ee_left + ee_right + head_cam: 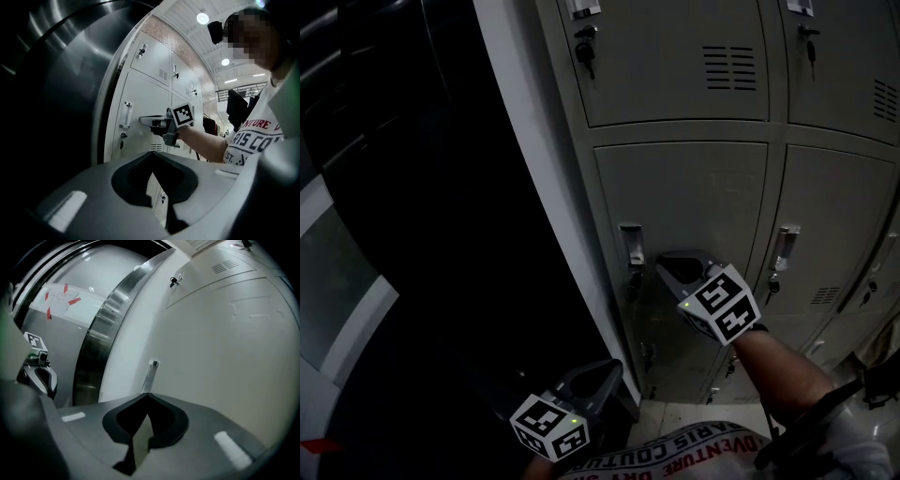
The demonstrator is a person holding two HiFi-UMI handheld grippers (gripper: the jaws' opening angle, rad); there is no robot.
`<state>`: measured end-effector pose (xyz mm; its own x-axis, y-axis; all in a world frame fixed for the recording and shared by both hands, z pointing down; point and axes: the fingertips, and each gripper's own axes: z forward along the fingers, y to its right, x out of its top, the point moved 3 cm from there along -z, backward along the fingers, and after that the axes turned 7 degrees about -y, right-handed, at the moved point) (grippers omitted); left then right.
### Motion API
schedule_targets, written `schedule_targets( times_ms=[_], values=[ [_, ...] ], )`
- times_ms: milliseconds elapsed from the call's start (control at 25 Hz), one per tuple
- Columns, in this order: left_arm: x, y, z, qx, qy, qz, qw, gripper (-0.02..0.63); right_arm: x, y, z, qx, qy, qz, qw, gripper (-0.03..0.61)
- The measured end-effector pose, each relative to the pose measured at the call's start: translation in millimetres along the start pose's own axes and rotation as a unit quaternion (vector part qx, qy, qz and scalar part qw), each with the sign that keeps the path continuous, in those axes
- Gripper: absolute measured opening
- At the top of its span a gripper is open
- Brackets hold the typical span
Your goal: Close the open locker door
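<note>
The grey locker door (689, 202) in the middle row lies flush with its neighbours, and its clear handle (631, 246) is at its left edge. My right gripper (668, 263) is shut with nothing in it, its tips against the door just right of that handle. In the right gripper view the handle (151, 373) stands just above the closed jaws. The left gripper view shows the right gripper (149, 121) touching the door (140, 108) beside the handle (125, 115). My left gripper (602, 371) hangs low by the bank's left end, shut and empty.
A dark curved steel column (441, 187) fills the left, close against the locker bank. More closed lockers with keys in their locks (585, 49) sit above, to the right (839, 225) and below. Light floor tile (694, 412) shows at the base.
</note>
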<state>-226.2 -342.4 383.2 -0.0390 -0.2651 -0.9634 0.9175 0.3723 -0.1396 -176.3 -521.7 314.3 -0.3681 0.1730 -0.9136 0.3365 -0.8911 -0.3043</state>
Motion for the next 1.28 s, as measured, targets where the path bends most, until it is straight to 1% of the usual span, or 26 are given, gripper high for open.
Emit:
schedule_targets(
  times_ms=[120,200,400,560,760,880,1000,1160,1280],
  values=[
    [-2.1,1.6,-5.6,-0.005,0.001,0.000,1.0000,0.005,-4.2,-11.3,-15.0,0.012,-0.001,0.011,1.000,-0.009],
    [-5.9,7.8,-11.3,-0.012,0.002,-0.002,0.9999,0.005,-13.6,-24.5,-27.9,0.016,-0.009,0.014,1.000,-0.009],
    [-17.9,31.4,-37.3,-0.037,0.001,0.002,0.9993,0.005,-36.4,-75.8,-78.7,0.024,-0.026,0.029,0.999,-0.009],
    [-32.0,66.6,-73.4,-0.065,-0.006,0.004,0.9979,0.005,-52.3,-139.0,-137.2,0.024,-0.041,0.056,0.997,-0.009],
    [-61.2,124.7,-137.3,-0.105,-0.017,0.016,0.9942,0.005,-65.4,-240.2,-221.2,0.016,-0.050,0.100,0.994,-0.006],
    [-82.7,160.4,-179.8,-0.126,-0.027,0.018,0.9915,0.005,-71.8,-301.6,-270.5,0.013,-0.048,0.138,0.989,-0.006],
    [-105.6,195.6,-217.9,-0.144,-0.040,0.016,0.9887,0.005,-78.7,-357.6,-312.9,0.016,-0.043,0.182,0.982,-0.006],
    [-121.6,229.6,-255.9,-0.156,-0.050,0.022,0.9862,0.005,-80.8,-410.3,-352.8,0.028,-0.034,0.226,0.973,-0.006],
    [-121.9,247.5,-273.3,-0.161,-0.047,0.023,0.9856,0.005,-76.7,-431.9,-373.8,0.035,-0.031,0.237,0.970,-0.006]
  ],
)
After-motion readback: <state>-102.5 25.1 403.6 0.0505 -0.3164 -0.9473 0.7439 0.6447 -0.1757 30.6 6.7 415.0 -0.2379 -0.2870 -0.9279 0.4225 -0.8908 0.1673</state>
